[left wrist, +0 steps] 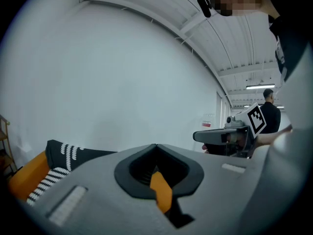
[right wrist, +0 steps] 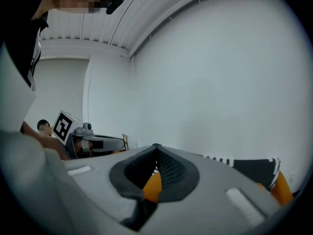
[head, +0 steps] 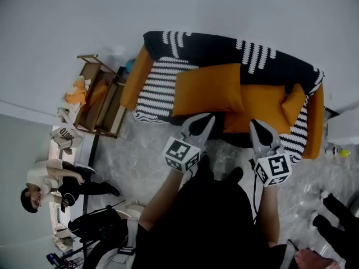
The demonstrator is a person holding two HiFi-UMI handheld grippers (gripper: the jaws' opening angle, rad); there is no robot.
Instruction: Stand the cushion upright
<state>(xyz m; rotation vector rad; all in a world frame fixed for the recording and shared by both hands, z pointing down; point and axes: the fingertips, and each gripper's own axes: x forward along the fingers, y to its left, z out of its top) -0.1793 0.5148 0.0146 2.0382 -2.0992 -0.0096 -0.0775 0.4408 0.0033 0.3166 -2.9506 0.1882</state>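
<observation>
A large orange cushion point(head: 207, 88) lies flat on the seat of a sofa point(head: 224, 46) that has a black-and-white patterned cover and orange arms. A smaller orange cushion point(head: 293, 102) leans in the sofa's right corner. Both grippers hover in front of the sofa, short of the seat edge. My left gripper point(head: 210, 116) is shut and empty, pointing at the large cushion's near edge. My right gripper point(head: 253, 122) is also shut and empty, beside that cushion's right end. In the left gripper view the shut tips point(left wrist: 155, 146) hide most of the sofa point(left wrist: 63, 153).
A wooden rack point(head: 101, 97) with cloths stands left of the sofa. A person point(head: 50, 184) sits on the floor at far left among bags. Someone's shoes point(head: 331, 217) are at the lower right. A white unit point(head: 342, 128) stands right of the sofa.
</observation>
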